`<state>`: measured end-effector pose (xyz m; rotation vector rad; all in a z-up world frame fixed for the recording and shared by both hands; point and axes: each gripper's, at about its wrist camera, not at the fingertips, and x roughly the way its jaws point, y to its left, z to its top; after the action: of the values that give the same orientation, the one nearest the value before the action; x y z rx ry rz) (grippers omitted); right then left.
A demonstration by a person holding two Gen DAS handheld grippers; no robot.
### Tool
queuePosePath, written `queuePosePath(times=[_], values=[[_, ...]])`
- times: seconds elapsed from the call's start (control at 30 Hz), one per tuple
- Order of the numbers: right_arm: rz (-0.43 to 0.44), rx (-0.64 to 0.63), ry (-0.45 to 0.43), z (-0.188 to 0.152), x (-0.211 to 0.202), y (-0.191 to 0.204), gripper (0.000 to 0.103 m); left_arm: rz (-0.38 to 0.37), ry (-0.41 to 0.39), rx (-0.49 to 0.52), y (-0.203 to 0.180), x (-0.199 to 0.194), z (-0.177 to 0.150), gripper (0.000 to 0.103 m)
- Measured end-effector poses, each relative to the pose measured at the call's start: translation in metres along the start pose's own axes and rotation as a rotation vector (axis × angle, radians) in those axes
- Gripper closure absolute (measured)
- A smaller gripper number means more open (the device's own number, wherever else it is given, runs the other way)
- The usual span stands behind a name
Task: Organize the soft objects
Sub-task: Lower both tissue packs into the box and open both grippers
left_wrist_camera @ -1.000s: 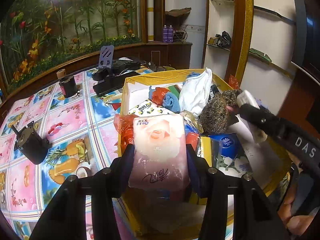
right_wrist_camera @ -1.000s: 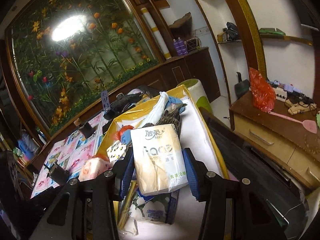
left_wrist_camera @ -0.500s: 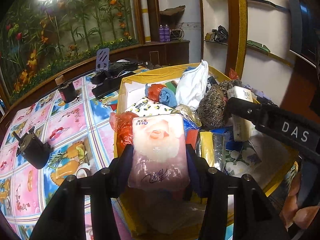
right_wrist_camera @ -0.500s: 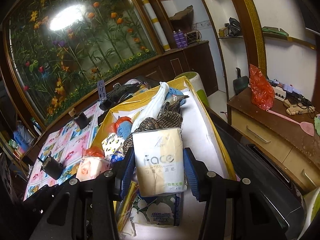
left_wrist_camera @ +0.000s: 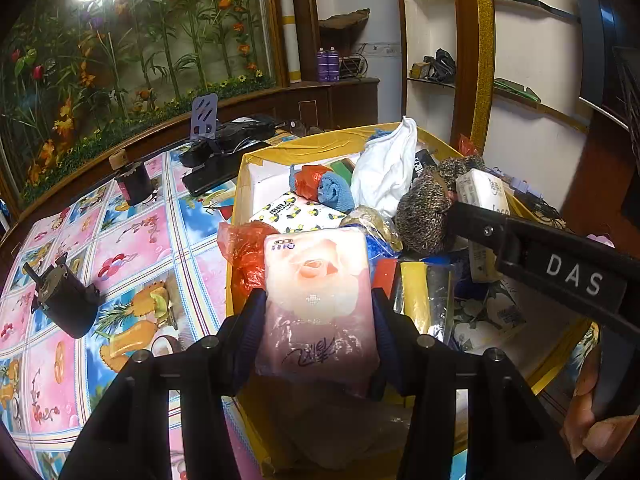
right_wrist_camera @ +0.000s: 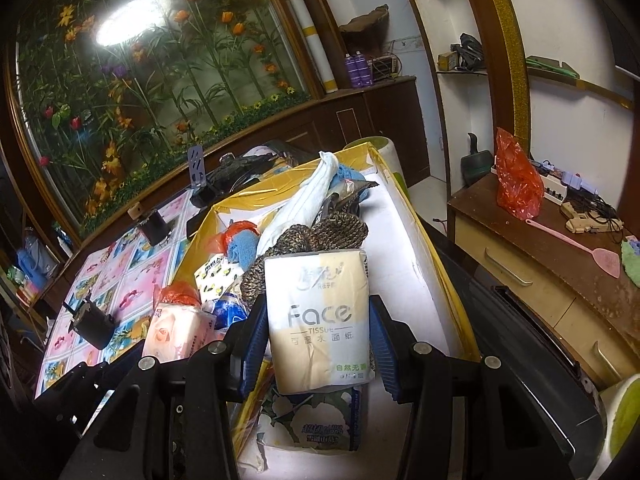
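Note:
My left gripper (left_wrist_camera: 316, 320) is shut on a pink tissue pack (left_wrist_camera: 318, 300) printed with a rose, held over the near left corner of the yellow box (left_wrist_camera: 320, 146). My right gripper (right_wrist_camera: 318, 332) is shut on a cream and white "Face" tissue pack (right_wrist_camera: 318, 320), held over the same box (right_wrist_camera: 452, 312). The pink pack (right_wrist_camera: 178, 330) also shows at the left of the right wrist view. The right gripper's black body (left_wrist_camera: 560, 272) crosses the right of the left wrist view. Inside the box lie a white cloth (left_wrist_camera: 384, 172), a blue towel (left_wrist_camera: 336, 192), a speckled knit piece (left_wrist_camera: 424, 216) and other tissue packs.
The box stands on a table with a bright fruit-print cloth (left_wrist_camera: 120, 248). On it are a black motor-like part (left_wrist_camera: 64, 300), a dark cup (left_wrist_camera: 134, 184) and a black device with a purple stand (left_wrist_camera: 204, 120). A wooden cabinet (right_wrist_camera: 540, 280) with a red bag stands right.
The right gripper with the Face pack has shifted a little left, nearer the pink pack. The left gripper keeps its hold and place.

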<state>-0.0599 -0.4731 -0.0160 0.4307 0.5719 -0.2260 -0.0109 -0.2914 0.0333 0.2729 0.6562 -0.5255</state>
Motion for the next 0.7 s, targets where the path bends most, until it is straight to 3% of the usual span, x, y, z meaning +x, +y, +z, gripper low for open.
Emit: queuePosePath(times=[0.4,0.5,0.57,0.7], values=[[0.007,0.016,0.065,-0.007,0.008,-0.003,0.051,-0.002,0.0,0.002,0.0,0.0,0.0,0.053],[0.001,-0.01,0.063,-0.01,0.005,0.001,0.048,-0.006,0.001,0.001,0.0,0.001,-0.001,0.044],[0.009,-0.019,0.057,-0.012,0.002,0.002,0.041,-0.02,0.0,-0.008,0.001,0.001,-0.001,0.032],[0.009,-0.042,0.041,-0.015,-0.004,0.009,0.033,-0.019,-0.02,-0.006,0.001,-0.002,-0.002,0.03]])
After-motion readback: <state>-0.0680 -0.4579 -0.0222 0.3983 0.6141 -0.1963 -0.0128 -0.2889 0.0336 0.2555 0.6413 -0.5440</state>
